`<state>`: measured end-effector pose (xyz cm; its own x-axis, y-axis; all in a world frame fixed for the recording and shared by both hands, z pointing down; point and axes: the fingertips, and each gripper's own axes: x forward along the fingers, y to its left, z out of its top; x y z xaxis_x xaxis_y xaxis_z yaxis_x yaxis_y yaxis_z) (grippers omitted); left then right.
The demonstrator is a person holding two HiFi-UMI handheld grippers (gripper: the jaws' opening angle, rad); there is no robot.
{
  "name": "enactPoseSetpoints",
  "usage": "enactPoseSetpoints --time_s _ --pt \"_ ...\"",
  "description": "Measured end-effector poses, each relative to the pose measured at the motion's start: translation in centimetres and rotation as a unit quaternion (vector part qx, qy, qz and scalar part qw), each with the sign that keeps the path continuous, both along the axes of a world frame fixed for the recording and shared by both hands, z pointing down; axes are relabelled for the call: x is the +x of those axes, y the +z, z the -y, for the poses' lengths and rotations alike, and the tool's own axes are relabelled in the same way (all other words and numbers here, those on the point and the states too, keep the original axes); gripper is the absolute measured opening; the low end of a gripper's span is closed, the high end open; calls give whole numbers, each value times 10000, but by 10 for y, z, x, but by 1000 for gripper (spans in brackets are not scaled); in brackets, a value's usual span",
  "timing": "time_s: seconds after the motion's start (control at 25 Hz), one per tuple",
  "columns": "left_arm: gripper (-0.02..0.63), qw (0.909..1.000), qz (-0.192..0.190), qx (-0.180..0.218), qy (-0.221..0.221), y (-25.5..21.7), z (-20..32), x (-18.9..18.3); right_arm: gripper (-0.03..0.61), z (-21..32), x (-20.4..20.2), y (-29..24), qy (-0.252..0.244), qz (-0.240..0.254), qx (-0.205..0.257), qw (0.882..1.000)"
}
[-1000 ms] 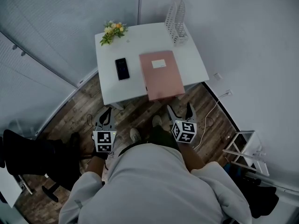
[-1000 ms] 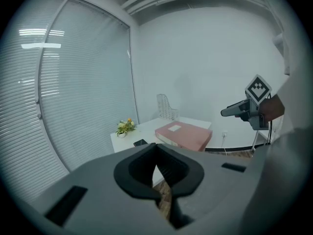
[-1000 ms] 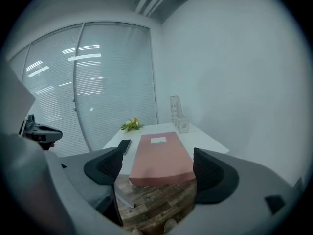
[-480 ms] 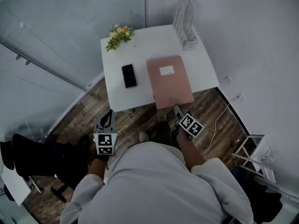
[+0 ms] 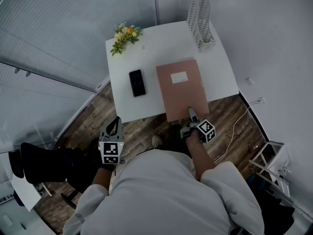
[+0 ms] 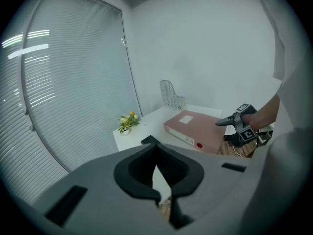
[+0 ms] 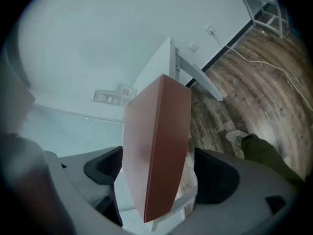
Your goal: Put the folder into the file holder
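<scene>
Low at 7 o'clock, off the table (image 5: 146, 48): left gripper (image 5: 113, 124), jaws together, empty, same place as a second ago. At 5 o'clock: right gripper (image 5: 190, 115), moved up from over the floor, jaws apart astride the overhanging near edge of the folder (image 5: 182, 87); no clamp yet. Folder flat, unmoved. Far at 1 o'clock: file holder (image 5: 201, 21), well apart. Judged: grasp step reached.

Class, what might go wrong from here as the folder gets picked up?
1. The right gripper straddles only the folder's near edge, jaws open; lifted from there it may sag or slip.
2. The file holder stands at the table's far corner; a push could knock it off.
</scene>
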<state>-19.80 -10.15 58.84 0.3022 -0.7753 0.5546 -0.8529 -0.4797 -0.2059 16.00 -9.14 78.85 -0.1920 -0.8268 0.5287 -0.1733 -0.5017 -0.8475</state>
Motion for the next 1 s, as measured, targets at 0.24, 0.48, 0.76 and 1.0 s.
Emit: enactPoseSetpoints --time_s 0.24,0.48,0.76,1.0 --pt "8 9992 243 -209 231 10 17 15 442 29 -6 25 271 755 707 9943" --pt "8 9981 274 -410 367 23 26 27 428 41 -11 24 292 1069 1189 9867" --pt "8 9974 157 -383 587 22 32 43 379 19 -1 21 122 889 1261 9880" --pt "8 9972 -20 -324 666 23 28 46 340 -17 27 3 -4 451 1199 9918"
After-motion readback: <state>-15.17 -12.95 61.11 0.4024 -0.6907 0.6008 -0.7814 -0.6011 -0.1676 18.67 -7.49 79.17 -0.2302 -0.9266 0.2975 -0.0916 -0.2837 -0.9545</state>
